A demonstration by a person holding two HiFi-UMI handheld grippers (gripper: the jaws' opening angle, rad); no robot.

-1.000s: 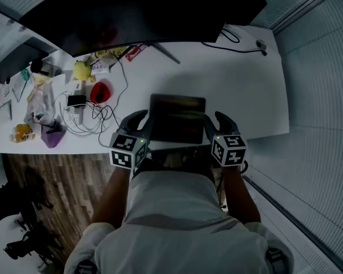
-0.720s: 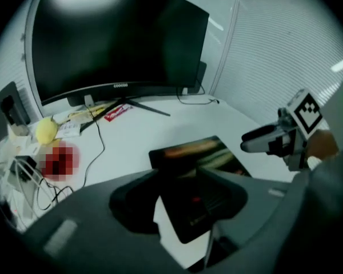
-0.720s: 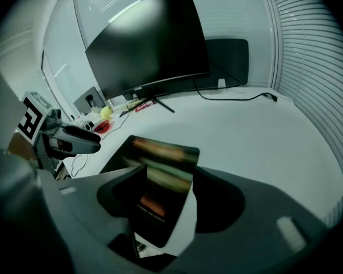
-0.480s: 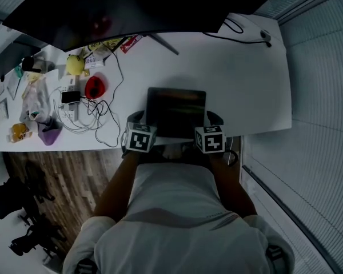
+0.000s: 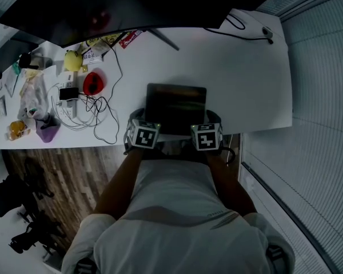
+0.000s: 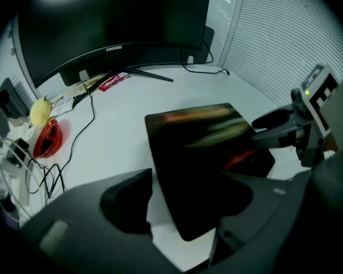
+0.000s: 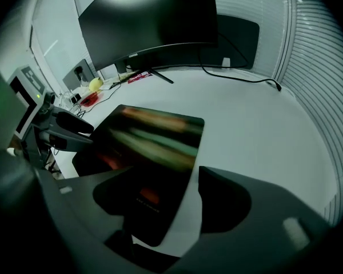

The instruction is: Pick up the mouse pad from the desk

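Mouse pad (image 5: 176, 108) lies flat and dark a little below the middle of the head view, on the white surface (image 5: 240, 73), close to its near edge. The left hand-held gripper (image 5: 140, 119) is at the pad's lower left corner. The right hand-held gripper (image 5: 211, 119) is at its lower right corner. A big black screen (image 5: 131, 4) fills the top. Wires (image 5: 97, 116) and a red thing (image 5: 93, 84) sit to the left, well apart from the pad.

In the left gripper view, the jaws are opening. One corner of the pad (image 6: 203, 164) lies between them, low in the middle of the frame. The left jaw stands off from the pad's edge with white showing in the gap. Nothing is being squeezed.

In the right gripper view, the jaws are opening too. The pad's other near corner (image 7: 154, 147) lies between them, not pinched.

The pad looks thin, light and bendy, so it will likely droop if lifted by one side. It lies flat, so getting under it could be tricky. The two near corners look like the best places to pinch, one for each hand-held gripper.
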